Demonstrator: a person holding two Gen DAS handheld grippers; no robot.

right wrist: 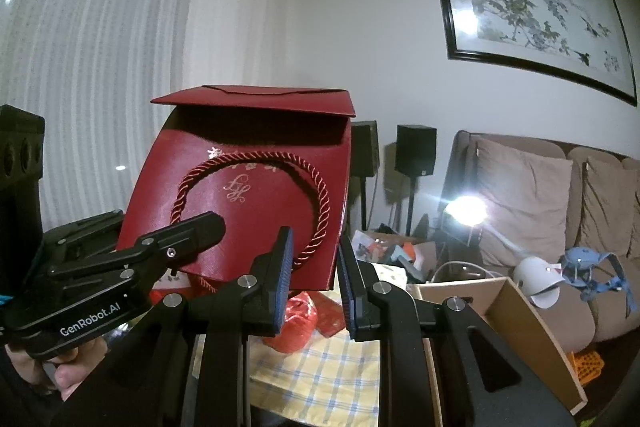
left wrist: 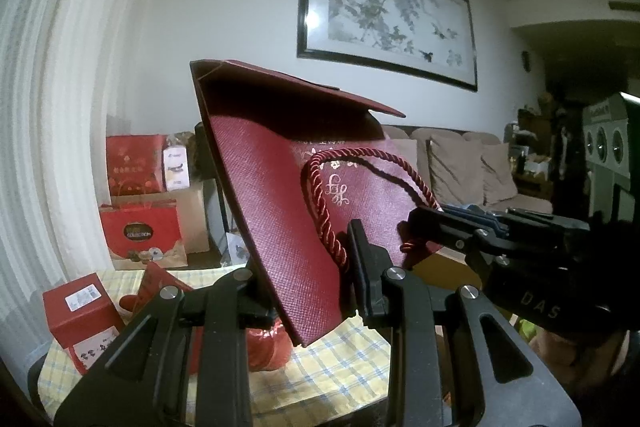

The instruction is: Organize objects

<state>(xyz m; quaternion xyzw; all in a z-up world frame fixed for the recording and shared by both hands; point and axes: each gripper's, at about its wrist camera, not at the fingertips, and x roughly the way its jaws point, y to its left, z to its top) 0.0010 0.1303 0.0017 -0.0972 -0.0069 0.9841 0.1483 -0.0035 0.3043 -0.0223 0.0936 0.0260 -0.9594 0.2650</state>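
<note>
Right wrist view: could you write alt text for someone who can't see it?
A dark red gift bag with a twisted rope handle is held up between two black grippers, the right gripper pinching its lower corner and the left gripper its other side. Behind it are a checked tablecloth, a sofa and a framed painting.

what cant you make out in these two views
- Inside of the red bag: both views show only its outside and raised bottom flap.
- Red bundle on the checked cloth: right wrist view, half hidden by the right tool; its kind is unclear.
- Small box label: left wrist view, print too small.
- Gold lettering on the bag: left wrist view, partly covered by the rope handle.
</note>
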